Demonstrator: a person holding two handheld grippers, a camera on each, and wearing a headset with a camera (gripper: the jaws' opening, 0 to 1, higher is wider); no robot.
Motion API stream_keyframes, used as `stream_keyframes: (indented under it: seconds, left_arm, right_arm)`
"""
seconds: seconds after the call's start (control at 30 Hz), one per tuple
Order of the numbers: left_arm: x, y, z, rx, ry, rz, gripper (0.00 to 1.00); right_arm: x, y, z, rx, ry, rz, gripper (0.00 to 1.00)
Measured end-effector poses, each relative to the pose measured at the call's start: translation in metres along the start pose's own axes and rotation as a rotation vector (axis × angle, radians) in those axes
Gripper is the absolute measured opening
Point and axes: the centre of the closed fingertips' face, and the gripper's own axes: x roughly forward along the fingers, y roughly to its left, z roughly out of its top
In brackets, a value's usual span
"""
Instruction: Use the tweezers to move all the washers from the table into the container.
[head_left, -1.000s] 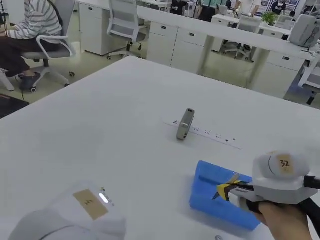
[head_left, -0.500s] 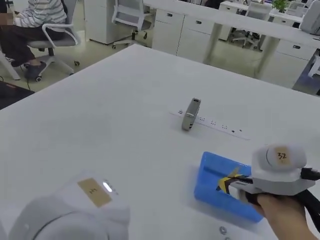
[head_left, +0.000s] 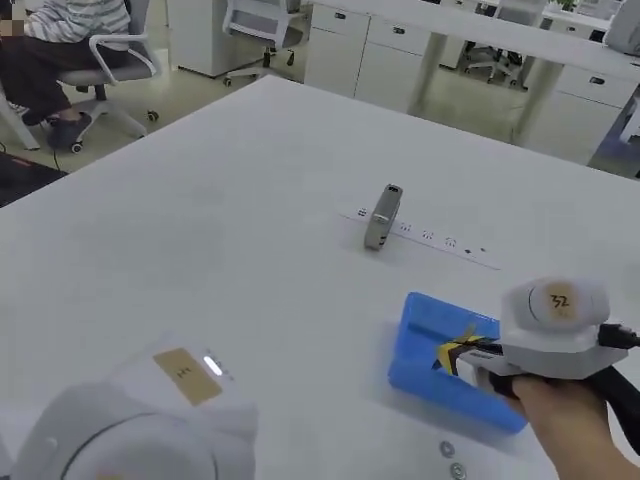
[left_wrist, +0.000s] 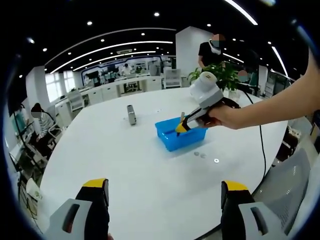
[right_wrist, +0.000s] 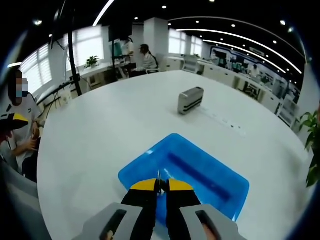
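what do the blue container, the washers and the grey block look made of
Blue container: likely plastic, uniform bright blue with glossy, slightly translucent walls. Washers: probably metal, tiny silvery rings, too small to confirm. Grey block: metal or metallic-finished plastic, dull grey sheen; can't tell which.

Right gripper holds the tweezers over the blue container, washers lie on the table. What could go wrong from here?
1. The right gripper pinches the thin tweezers; they may twist or slip in the jaws.
2. The washers lie small and flat beside the blue container; the tweezers may push them away rather than grip them.
3. The left gripper is open and away from the container, so a knock could slide it on the table.
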Motion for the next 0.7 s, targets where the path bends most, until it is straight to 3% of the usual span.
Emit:
stream_keyframes:
  seconds: [0.43, 0.7]
  left_arm:
    - [-0.006, -0.001, 0.005, 0.009, -0.019, 0.007, 0.95]
    - [-0.01, -0.002, 0.008, 0.011, -0.033, 0.01, 0.95]
  right_arm:
    - [-0.004, -0.006, 0.0, 0.114, -0.004, 0.0, 0.03]
    - [-0.023, -0.007, 0.012, 0.094, -0.036, -0.021, 0.03]
